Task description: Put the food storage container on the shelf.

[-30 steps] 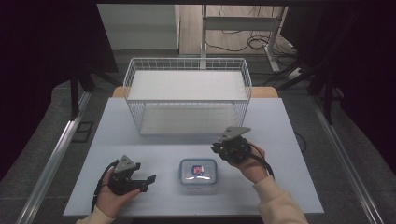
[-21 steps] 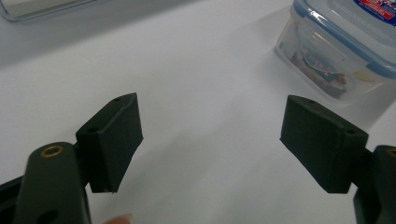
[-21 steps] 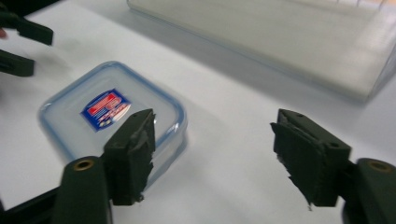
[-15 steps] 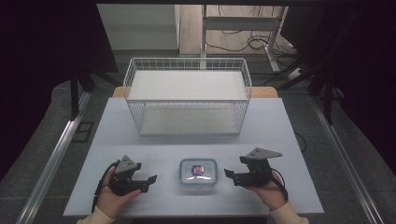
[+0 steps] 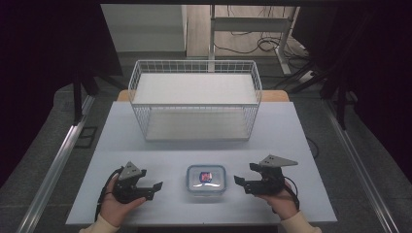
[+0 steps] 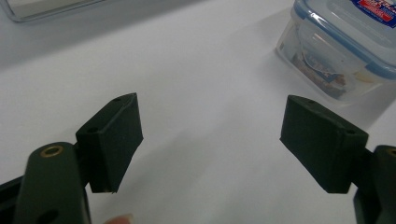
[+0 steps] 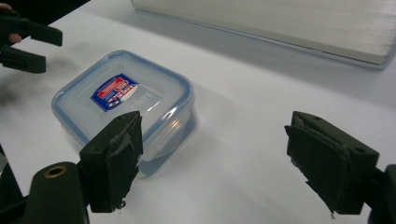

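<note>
While both grippers are held low over the near edge of the table, the scene is laid out as follows.

Table: a pale, plain tabletop (image 5: 291, 136) is seen from the high view, matt and unmarked, with faint shadows under the things on it.

Box: a clear plastic box (image 5: 206, 179) with a blue-rimmed lid and a red and blue label is set flat on the near part of the table, between the two grippers and touched by neither.

Basket: a white wire basket (image 5: 194, 99) is placed at the far half of the table, well apart from the box, with a pale board seen inside it.

Left gripper: the left gripper (image 5: 148, 189) is held in a hand to the left of the box, pointed toward it; its jaws are spread wide and nothing is held between them. In its own view the box (image 6: 341, 51) is seen ahead at the upper right.

Right gripper: the right gripper (image 5: 243, 183) is held to the right of the box, pointed toward it; its jaws have just been opened and are parted wide, with nothing gripped. The box (image 7: 123, 105) is seen near, ahead of one jaw.

Room: a grey floor (image 5: 43, 165), metal rails, dark drapes at both sides and cables by a desk leg behind the table are seen.
</note>
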Motion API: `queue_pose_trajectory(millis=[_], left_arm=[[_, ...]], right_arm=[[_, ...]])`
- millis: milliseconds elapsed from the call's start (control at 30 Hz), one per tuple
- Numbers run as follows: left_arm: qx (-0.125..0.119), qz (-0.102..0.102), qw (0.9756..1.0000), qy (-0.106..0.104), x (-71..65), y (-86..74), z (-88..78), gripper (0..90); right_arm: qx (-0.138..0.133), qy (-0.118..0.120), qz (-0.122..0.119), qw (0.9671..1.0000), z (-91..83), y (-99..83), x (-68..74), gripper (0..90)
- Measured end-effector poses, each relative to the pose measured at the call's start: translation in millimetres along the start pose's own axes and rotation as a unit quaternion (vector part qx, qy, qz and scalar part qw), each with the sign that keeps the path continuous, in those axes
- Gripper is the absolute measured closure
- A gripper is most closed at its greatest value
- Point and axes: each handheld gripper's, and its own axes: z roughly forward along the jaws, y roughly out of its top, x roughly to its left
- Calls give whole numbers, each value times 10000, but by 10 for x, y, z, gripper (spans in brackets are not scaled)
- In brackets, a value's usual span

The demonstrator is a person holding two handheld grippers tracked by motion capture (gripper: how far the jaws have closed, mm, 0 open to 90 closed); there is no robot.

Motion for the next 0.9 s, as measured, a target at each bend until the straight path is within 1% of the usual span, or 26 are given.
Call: queue_pose_trajectory(millis=[33,100,200,233,267,300,333,367,400,433,467,500,567,600,633,667,700,733,767,833,900], left_arm=[[-12,-5,10000,-6,-6,7,-3,198],[-28,-25,10000,-6,-13,11,-9,194],[-100,-95,9999,-85,-28,50,-33,191],[-100,-95,9999,-85,-28,50,-33,191],[-119,-141,9998,-122,-34,61,-39,189],[-137,-195,9996,-180,-39,70,-44,189],[-156,-312,9991,-255,-52,86,-55,183],[-156,-329,9990,-266,-52,93,-62,177],[-156,-329,9990,-266,-52,93,-62,175],[-149,-394,9987,-274,-57,99,-70,175],[-133,-435,9985,-296,-56,104,-77,175],[-134,-522,9981,-299,-53,112,-88,177],[-129,-545,9979,-312,-47,116,-88,177],[-107,-622,9973,-377,-40,125,-76,176],[-107,-622,9973,-377,-40,125,-76,174],[-94,-658,9969,-412,-38,131,-67,173],[-67,-723,9961,-500,-36,148,-44,170],[-67,-723,9961,-500,-36,148,-44,163],[-21,-779,9955,-542,-48,163,-19,154],[21,-805,9952,-559,-57,168,-6,139],[60,-834,9947,-603,-77,171,7,123]], right_arm=[[-41,-22,77,10000,-13,4,-14,185],[-65,-59,131,9999,-18,6,-27,181],[-20,-18,265,9996,-6,2,-40,179],[-20,-18,265,9996,-6,2,-40,179],[59,36,395,9992,1,0,-41,191],[59,36,395,9992,1,0,-41,191],[86,10,443,9990,9,-8,-44,197],[107,43,513,9986,15,-11,-51,199],[107,43,513,9986,15,-11,-51,199],[115,78,569,9983,22,-15,-56,202],[121,82,591,9981,28,-17,-56,204],[135,92,600,9981,30,-17,-53,205],[130,105,604,9980,28,-16,-51,205],[139,119,588,9981,23,-16,-49,205],[139,119,588,9981,23,-16,-49,205],[145,175,661,9976,22,-14,-57,204],[159,206,700,9972,26,-12,-64,204],[159,206,700,9972,26,-12,-64,204],[187,249,758,9966,38,-10,-70,204],[204,255,766,9965,44,-11,-71,203],[278,288,799,9960,70,-19,-63,199]])
